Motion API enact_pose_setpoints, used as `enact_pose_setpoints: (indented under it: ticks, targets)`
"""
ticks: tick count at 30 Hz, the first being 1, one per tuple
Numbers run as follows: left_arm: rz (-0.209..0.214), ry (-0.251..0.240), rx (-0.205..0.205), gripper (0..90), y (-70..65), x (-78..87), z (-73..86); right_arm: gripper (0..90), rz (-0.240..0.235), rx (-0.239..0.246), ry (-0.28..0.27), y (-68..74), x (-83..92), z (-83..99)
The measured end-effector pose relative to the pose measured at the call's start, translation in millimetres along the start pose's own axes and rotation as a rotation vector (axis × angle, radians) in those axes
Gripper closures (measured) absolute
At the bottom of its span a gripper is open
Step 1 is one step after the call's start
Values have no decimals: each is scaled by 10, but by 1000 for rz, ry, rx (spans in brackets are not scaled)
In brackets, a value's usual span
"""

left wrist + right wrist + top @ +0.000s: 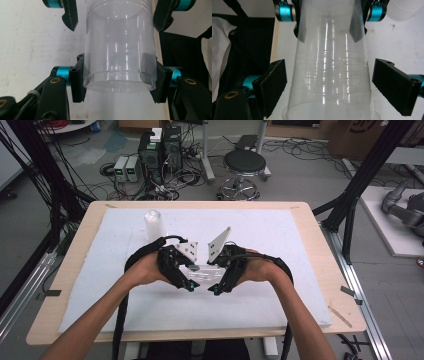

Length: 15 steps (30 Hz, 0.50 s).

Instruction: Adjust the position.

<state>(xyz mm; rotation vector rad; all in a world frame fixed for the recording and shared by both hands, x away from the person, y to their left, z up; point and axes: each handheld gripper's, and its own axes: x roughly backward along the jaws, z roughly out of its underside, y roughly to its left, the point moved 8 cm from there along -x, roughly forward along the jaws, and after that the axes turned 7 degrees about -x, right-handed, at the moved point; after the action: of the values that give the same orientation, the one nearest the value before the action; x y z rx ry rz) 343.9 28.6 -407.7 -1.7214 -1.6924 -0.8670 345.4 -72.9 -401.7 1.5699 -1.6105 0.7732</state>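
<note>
A clear plastic cup [202, 272] lies level above the white mat, between my two grippers, which face each other. My left gripper [118, 82] is shut on the cup's [119, 50] narrow base end, with both pads pressed against its wall. In the right gripper view the cup [332, 75] widens toward the camera. My right gripper [334, 87] is open around that wide end, its pads [273, 85] a little off the wall. In the high view the left gripper [190, 286] and right gripper [216, 291] nearly meet at mid-table.
An upright stack of clear cups [154, 222] stands on the white foam mat [280, 235] behind my left hand. The mat covers most of the wooden table [306, 212]. A stool [244, 164], computers and cables sit on the floor beyond.
</note>
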Motion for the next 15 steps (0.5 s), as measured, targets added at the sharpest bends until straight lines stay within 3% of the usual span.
enact_pose_setpoints:
  ticks: [4,9,12,15]
  targets:
    - [-12,-108,30,416,5,-41,91,127,21,-4,-93,-13,86,-48]
    - [-50,-225,63,416,-26,-62,234,127,39,-28,-246,-39,203,-43]
    - [-59,-322,75,415,-37,-41,275,127,47,-40,-338,-45,258,-37]
    - [-78,-371,77,415,-22,-40,327,127,49,-65,-404,-58,286,-17]
